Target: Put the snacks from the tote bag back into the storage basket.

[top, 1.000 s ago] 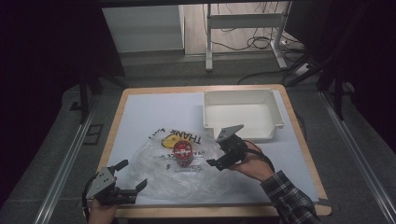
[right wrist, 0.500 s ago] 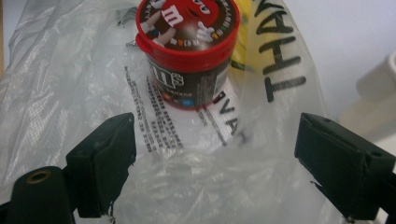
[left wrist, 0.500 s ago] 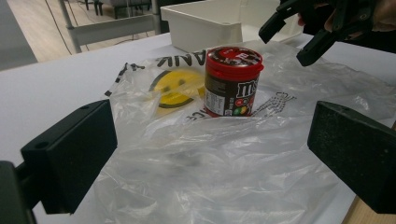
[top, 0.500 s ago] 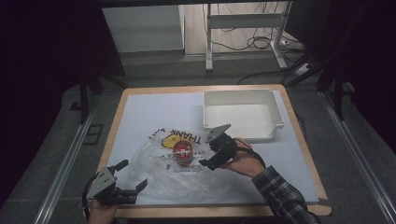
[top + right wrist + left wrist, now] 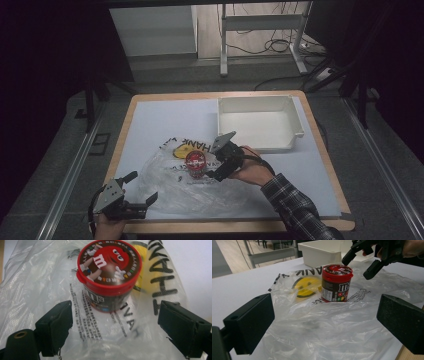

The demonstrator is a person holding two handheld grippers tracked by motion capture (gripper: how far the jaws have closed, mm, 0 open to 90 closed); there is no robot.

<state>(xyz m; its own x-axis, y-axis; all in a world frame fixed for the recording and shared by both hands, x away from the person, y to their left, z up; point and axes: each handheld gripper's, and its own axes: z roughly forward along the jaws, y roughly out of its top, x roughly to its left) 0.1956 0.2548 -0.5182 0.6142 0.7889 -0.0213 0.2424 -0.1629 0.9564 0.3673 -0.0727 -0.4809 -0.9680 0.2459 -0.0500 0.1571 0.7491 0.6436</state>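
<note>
Candy jar [image 5: 196,164] stands just beyond right tool [image 5: 217,162].

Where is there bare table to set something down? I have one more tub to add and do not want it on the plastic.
Free: the blue mat left of the white bin, beyond the plastic bag, and the strip right of the right gripper, in front of the bin. Crowded: the near middle, where the bag, the candy tub and both grippers sit, the left gripper at the bag's near-left corner.

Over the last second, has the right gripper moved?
Yes. In the high view the right gripper has slid left, away from the white bin, and now sits open right beside the red-lidded M&M's tub on the clear plastic bag.
</note>
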